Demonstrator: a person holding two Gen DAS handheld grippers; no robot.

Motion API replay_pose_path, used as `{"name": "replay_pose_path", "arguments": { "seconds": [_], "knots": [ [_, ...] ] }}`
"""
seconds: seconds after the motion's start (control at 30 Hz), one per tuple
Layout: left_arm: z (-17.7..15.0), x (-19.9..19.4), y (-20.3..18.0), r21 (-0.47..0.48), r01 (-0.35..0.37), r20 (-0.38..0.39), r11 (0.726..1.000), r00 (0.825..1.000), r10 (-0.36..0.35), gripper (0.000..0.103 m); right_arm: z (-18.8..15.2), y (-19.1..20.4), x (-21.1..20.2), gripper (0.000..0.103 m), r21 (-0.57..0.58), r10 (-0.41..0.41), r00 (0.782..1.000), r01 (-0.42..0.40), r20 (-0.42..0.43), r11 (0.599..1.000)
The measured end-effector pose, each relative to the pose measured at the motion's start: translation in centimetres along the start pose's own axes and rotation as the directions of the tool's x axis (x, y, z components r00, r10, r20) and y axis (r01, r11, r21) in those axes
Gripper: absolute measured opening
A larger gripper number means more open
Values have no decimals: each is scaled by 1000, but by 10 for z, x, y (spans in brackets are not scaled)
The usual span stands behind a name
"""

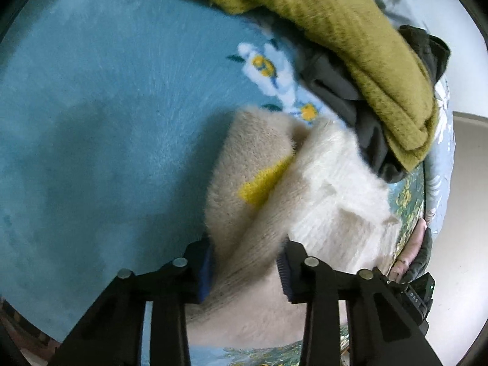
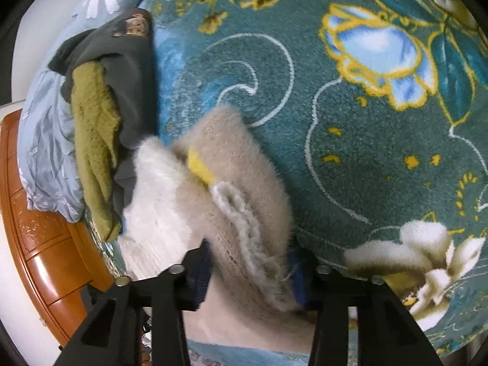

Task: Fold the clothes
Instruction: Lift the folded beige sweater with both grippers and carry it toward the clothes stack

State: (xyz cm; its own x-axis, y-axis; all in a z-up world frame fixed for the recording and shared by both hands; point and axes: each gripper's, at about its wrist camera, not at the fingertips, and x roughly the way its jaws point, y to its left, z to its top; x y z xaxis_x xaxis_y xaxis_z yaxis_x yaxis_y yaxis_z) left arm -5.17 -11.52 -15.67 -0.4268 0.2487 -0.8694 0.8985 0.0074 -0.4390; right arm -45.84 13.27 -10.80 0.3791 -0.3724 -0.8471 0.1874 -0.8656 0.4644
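Pinching fuzzy beige sweater (image 1: pixel 256 213) w/ both grippers, left (image 1: pixel 245 270) & right (image 2: pixel 250 277).

1. A soft teal blanket (image 2: pixel 350 140) with blue, white and yellow flowers covers the bed.
2. On it lie a fluffy cream sweater (image 2: pixel 238 164), a green knit (image 1: pixel 350 30) and dark clothes (image 2: pixel 131 70).

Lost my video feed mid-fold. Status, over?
Left gripper and right gripper both clamped on the fuzzy beige sweater, bunched on the blanket. Olive sweater and dark garment piled just beyond it.
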Motion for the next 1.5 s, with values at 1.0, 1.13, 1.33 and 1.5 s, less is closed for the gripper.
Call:
{"name": "replay_pose_path", "arguments": {
  "seconds": [1.0, 1.13, 1.33, 1.5],
  "knots": [
    [-194, -175, -105, 601, 50, 248, 798, 937, -246, 29, -182, -1, -273, 33, -145, 230, 873, -185, 429, 972],
    [-228, -201, -117, 660, 60, 246, 749, 924, -291, 28, -202, -7, -300, 33, -149, 226, 847, -175, 481, 973],
    [-260, -223, -145, 702, 82, 225, 708, 917, -330, 28, -216, -27, -338, 33, -142, 230, 809, -181, 540, 973],
    [-279, -215, -179, 726, 86, 207, 682, 919, -337, 28, -206, -55, -367, 33, -135, 249, 781, -210, 572, 968]
  ]
}}
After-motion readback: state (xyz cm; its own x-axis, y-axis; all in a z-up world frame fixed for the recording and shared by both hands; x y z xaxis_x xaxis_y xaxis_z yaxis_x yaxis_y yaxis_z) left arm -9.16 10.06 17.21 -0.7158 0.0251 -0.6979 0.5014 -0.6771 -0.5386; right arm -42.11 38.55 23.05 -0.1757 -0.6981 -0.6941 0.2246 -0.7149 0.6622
